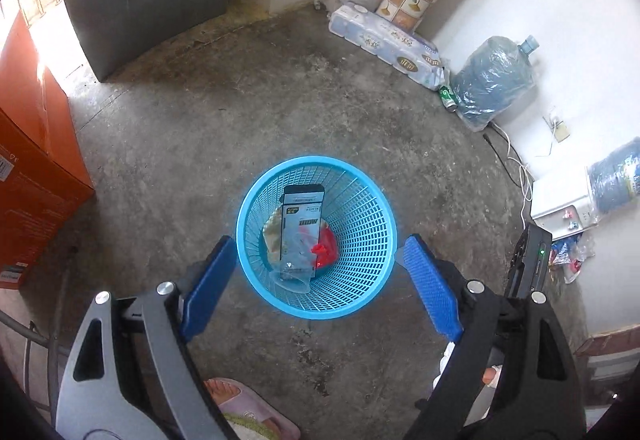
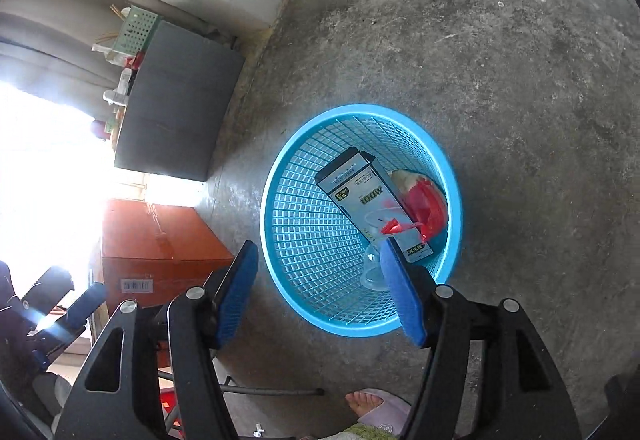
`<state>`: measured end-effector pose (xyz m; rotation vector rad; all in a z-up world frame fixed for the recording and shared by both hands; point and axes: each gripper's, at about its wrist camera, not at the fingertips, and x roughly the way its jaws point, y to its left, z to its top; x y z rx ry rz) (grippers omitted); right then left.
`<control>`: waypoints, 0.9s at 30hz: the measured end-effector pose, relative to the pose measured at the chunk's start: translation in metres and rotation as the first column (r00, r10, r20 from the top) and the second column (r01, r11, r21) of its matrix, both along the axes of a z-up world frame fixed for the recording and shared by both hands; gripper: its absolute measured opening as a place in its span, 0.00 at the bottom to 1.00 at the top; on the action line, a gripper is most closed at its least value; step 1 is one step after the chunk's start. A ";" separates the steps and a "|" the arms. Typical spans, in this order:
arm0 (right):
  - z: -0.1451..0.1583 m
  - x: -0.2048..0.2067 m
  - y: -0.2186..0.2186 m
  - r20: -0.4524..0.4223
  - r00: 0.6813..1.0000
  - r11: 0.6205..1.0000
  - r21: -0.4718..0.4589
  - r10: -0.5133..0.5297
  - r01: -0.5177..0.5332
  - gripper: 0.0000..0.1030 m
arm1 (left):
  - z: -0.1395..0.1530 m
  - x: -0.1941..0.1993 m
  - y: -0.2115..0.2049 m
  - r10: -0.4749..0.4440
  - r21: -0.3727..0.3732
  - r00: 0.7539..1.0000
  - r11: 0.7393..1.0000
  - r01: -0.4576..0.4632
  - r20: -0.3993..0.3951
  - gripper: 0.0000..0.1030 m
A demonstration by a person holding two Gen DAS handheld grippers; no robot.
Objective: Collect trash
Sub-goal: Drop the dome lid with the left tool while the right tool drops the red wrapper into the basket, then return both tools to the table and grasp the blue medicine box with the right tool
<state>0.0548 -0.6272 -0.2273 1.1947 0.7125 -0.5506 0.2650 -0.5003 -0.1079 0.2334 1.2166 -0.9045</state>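
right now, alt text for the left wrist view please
A blue mesh basket stands on a concrete floor, holding a black-and-white box, a clear plastic cup and red wrapping. The open left tool hovers above with nothing between its blue fingers.

One blue basket (image 1: 362,296) stands on the floor. Inside it: one tall printed carton (image 1: 301,224), one red wrapper (image 1: 327,250), one clear plastic cup (image 1: 290,282) and one pale packet (image 1: 271,230) (half hidden, so hard to name). Along the wall lie two wrapped water jugs (image 1: 496,79), one long pack of tissue rolls (image 1: 384,39) and one green can (image 1: 448,95).
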 end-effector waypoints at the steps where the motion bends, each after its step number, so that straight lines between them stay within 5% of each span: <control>1: 0.009 -0.005 0.005 0.009 1.000 1.000 -0.014 0.006 -0.006 0.60 | 0.013 -0.003 0.009 0.003 -0.019 1.000 1.000 -0.003 0.011 0.79; 10: 0.110 -0.052 0.081 0.151 0.978 0.980 -0.157 0.143 -0.120 0.72 | 0.139 -0.069 0.161 0.054 -0.239 0.984 0.971 -0.012 0.167 0.79; 16: 0.176 -0.033 0.156 0.162 0.923 0.917 -0.263 0.348 -0.299 0.77 | 0.163 -0.119 0.293 0.227 -0.324 0.929 0.938 -0.126 0.294 0.80; 20: 0.211 0.007 0.226 0.088 0.853 0.814 -0.363 0.515 -0.454 0.81 | 0.151 -0.138 0.372 0.335 -0.314 0.889 0.920 -0.235 0.314 0.80; 27: 0.235 0.092 0.371 -0.078 0.666 0.542 -0.515 0.742 -0.664 0.88 | 0.126 -0.157 0.486 0.521 -0.299 0.780 0.850 -0.434 0.348 0.80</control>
